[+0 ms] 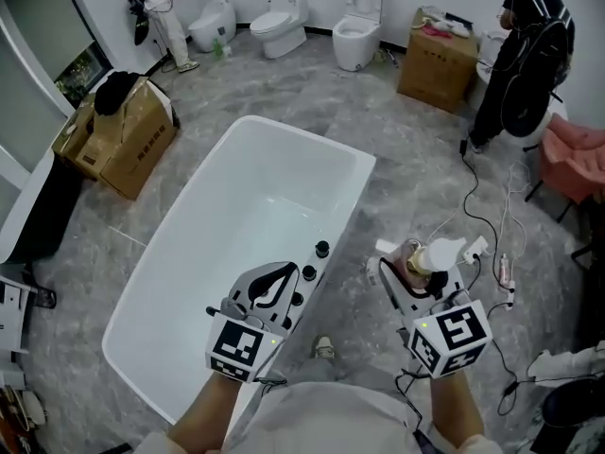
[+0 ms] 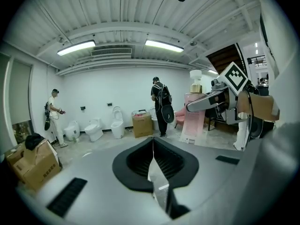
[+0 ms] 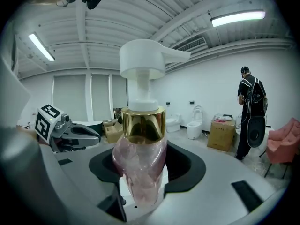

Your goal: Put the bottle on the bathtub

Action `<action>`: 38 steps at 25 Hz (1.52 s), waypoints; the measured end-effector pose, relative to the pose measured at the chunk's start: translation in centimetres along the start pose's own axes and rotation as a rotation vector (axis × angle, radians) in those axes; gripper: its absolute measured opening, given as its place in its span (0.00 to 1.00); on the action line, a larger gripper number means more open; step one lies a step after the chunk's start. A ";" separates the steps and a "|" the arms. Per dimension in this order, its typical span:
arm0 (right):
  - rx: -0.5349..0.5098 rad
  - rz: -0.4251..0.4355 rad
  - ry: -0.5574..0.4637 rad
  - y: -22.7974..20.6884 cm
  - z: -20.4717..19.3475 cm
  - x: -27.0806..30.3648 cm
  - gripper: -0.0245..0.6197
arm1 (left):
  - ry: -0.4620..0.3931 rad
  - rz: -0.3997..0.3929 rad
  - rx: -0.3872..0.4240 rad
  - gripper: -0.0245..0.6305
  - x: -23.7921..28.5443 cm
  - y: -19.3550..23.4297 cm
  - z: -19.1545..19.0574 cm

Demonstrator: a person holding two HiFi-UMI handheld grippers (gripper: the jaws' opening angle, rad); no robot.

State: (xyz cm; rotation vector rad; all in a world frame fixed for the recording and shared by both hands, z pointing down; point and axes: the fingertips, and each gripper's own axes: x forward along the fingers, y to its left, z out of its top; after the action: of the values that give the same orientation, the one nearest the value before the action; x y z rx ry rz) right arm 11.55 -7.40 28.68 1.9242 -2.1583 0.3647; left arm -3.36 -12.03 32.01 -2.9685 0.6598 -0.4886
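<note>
A pink pump bottle [image 3: 139, 168] with a gold collar and white pump head is held upright in my right gripper [image 3: 140, 191], which is shut on its body. In the head view that bottle [image 1: 427, 256] sits above the floor, right of the white bathtub [image 1: 236, 197]. In the left gripper view the bottle [image 2: 194, 86] shows at the right, held up by the other gripper. My left gripper [image 1: 269, 287] hangs over the tub's near right rim, by the black tap knobs [image 1: 310, 272]. Its jaws [image 2: 153, 172] are shut with nothing between them.
Cardboard boxes [image 1: 128, 135] stand left of the tub and another box [image 1: 437, 60] at the back right. Toilets [image 1: 280, 25] line the far wall. A person in black [image 1: 525, 55] stands at the back right, another person [image 1: 161, 12] at the back left. Cables [image 1: 492, 244] lie on the floor at right.
</note>
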 end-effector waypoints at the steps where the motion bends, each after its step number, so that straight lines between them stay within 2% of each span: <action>1: -0.002 -0.002 0.002 -0.3 0.3 0.8 0.43 | -0.006 0.003 -0.009 0.07 0.4 0.7 0.1; 5: -0.029 0.017 0.011 -0.5 1.3 2.9 0.43 | -0.019 0.006 -0.030 0.07 1.3 2.3 0.2; 11: -0.052 0.071 0.025 -1.3 1.1 6.4 0.43 | 0.005 0.057 -0.069 0.07 3.2 4.5 -1.1; 21: -0.096 0.226 0.069 -5.1 -0.7 13.3 0.43 | 0.082 0.209 -0.147 0.07 8.2 6.5 -2.8; 28: -0.136 0.339 0.080 -7.0 -2.7 18.7 0.43 | 0.162 0.303 -0.179 0.07 11.9 7.9 -5.6; 33: -0.182 0.360 0.108 -7.8 -4.9 22.2 0.43 | 0.191 0.339 -0.220 0.07 14.3 8.8 -8.4; 38: -0.161 0.383 0.137 -8.2 -7.5 25.1 0.43 | 0.221 0.370 -0.273 0.07 15.4 9.7 -11.3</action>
State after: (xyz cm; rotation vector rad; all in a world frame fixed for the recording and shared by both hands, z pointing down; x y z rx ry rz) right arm 16.88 -29.28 44.31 1.3580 -2.3762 0.3616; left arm 2.37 -27.24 46.03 -2.9445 1.3664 -0.7499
